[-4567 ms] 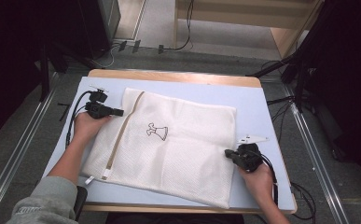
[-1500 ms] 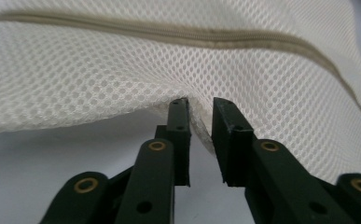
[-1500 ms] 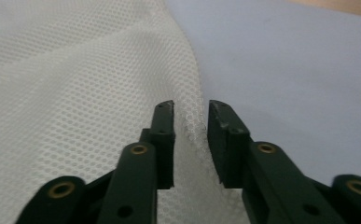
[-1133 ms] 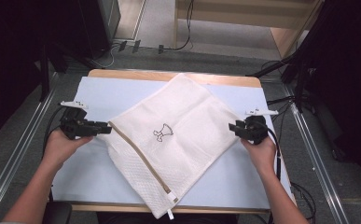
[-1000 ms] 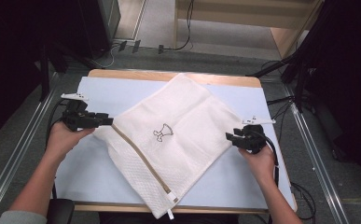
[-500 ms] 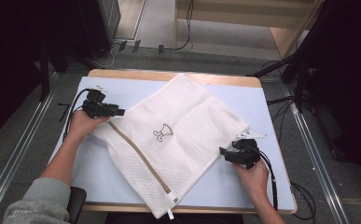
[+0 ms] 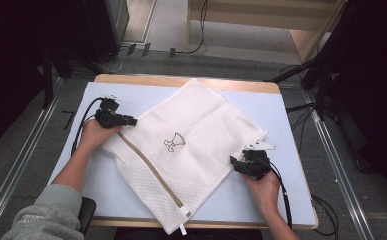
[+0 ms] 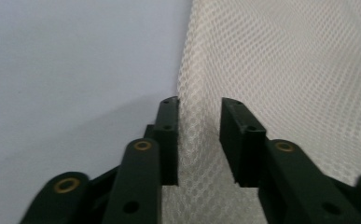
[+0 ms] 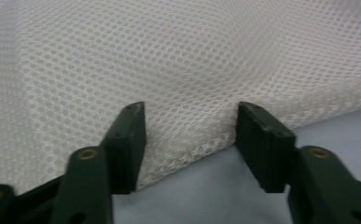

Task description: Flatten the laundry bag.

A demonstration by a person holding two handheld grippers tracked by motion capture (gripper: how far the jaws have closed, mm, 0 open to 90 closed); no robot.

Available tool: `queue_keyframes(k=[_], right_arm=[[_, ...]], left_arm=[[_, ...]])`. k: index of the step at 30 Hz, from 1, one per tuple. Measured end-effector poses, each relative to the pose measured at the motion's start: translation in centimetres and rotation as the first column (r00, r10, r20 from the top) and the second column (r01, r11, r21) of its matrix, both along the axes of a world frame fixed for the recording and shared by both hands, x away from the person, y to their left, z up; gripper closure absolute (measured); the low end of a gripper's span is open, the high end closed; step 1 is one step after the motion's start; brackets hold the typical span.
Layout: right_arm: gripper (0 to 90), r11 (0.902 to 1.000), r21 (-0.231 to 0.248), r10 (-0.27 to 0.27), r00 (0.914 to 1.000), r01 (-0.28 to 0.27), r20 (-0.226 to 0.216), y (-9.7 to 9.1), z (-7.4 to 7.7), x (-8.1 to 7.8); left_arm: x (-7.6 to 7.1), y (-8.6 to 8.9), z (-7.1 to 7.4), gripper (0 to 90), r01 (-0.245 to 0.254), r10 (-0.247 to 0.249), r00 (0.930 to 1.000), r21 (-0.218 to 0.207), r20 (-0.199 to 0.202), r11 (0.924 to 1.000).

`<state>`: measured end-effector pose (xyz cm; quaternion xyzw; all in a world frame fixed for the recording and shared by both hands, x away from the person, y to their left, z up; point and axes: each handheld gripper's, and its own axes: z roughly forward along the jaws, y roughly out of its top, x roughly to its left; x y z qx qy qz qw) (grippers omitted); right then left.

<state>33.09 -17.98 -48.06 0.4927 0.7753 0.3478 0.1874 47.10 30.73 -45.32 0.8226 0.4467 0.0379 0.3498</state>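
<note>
Pale blue covering lay over your table (image 7: pixel 281 115), with a strip of bare wood showing along its far edge and grey floor, metal rails and loose cables around it. Nearest you, your grey sleeve (image 7: pixel 41 215) came in at the bottom left and your bare right forearm at the bottom right. A white mesh bag (image 7: pixel 201 130) lay flat and turned cornerwise in the middle of the table, its tan zipper (image 7: pixel 148 167) running from the left corner down to the near corner, which reached the table's front edge, and a small dark emblem (image 7: pixel 175 141) sat near its centre. Your right gripper (image 7: pixel 238 165) stood at the bag's right edge; in the right gripper view (image 9: pixel 190 135) its jaws were parted with the rumpled hem of the mesh between them, and they had just been closing, though the pads were not yet pressing the cloth together. Farther off, your left gripper (image 7: pixel 130 120) was at the bag's left corner; in the left gripper view (image 8: pixel 199 121) its jaws had just been closing, with the edge of the mesh standing between them, close to both pads, but I could not tell whether they truly pinched it.
</note>
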Motion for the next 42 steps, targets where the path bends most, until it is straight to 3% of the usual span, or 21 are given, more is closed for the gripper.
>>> queue_keyframes(k=[6, 8, 10, 12, 17, 19, 22, 28, 29, 36, 42], right_arm=[[69.3, 1.0, -0.007, -0.001, 0.9999, 0.001, -0.017, -0.3, 0.3, 0.6], [76.5, 1.0, -0.009, 0.003, 0.9999, -0.003, -0.016, -0.2, 0.3, 0.9], [84.2, 0.9999, 0.0, 0.012, 0.9998, -0.012, -0.017, 0.0, 0.3, 1.1], [87.2, 0.9997, 0.021, 0.011, 0.9997, -0.011, -0.022, 0.0, 0.3, 1.2], [88.8, 0.9984, 0.056, 0.014, 0.9977, -0.011, -0.066, -0.6, 0.6, 1.8], [88.7, 0.9993, 0.038, 0.009, 0.9986, -0.007, -0.052, -1.0, 1.0, 2.0], [88.7, 0.9989, 0.046, -0.008, 0.9991, 0.01, -0.042, -1.9, 1.4, 3.0], [88.6, 0.9991, 0.043, -0.004, 0.9993, 0.005, -0.036, -2.5, 1.6, 5.9], [88.6, 0.9993, 0.038, 0.002, 0.9998, -0.002, -0.02, -2.4, 1.7, 6.5], [88.4, 0.998, 0.06, 0.026, 0.9985, -0.023, -0.049, -1.7, 2.0, 10.1], [88.4, 0.9968, 0.065, 0.049, 0.9982, -0.047, -0.034, -0.6, 2.6, 12.0]], left_arm=[[-0.5, -0.5, 0.0, 86.0, -0.032, 0.032, 0.9994, 0.021, -0.012, 0.9993], [-0.6, -0.6, 0.0, 87.8, -0.032, 0.032, 0.9995, 0.021, -0.007, 0.9992], [-0.7, -0.6, 0.0, 88.6, -0.036, 0.036, 0.999, 0.007, -0.026, 0.9993], [-0.7, -0.6, 0.0, 89.2, -0.034, 0.034, 0.9988, 0.006, -0.035, 0.9994], [-0.8, -0.2, 0.1, 89.6, -0.035, 0.032, 0.9964, -0.032, -0.078, 0.9989], [-1.0, 0.2, 0.3, 89.7, -0.044, 0.037, 0.9952, -0.071, -0.09, 0.9965], [-1.6, 0.1, 0.6, 89.6, -0.035, 0.028, 0.9955, -0.071, -0.091, 0.9969], [-4.1, 0.0, 1.5, 89.6, -0.044, 0.038, 0.9967, -0.083, -0.071, 0.9956], [-4.5, 0.1, 1.6, 89.5, -0.049, 0.042, 0.9965, -0.086, -0.071, 0.9951], [-7.8, 0.7, 2.1, 89.5, -0.066, 0.061, 0.9965, -0.09, -0.056, 0.9937], [-9.7, 1.4, 1.5, 89.4, -0.079, 0.072, 0.9943, -0.088, -0.078, 0.9929]])
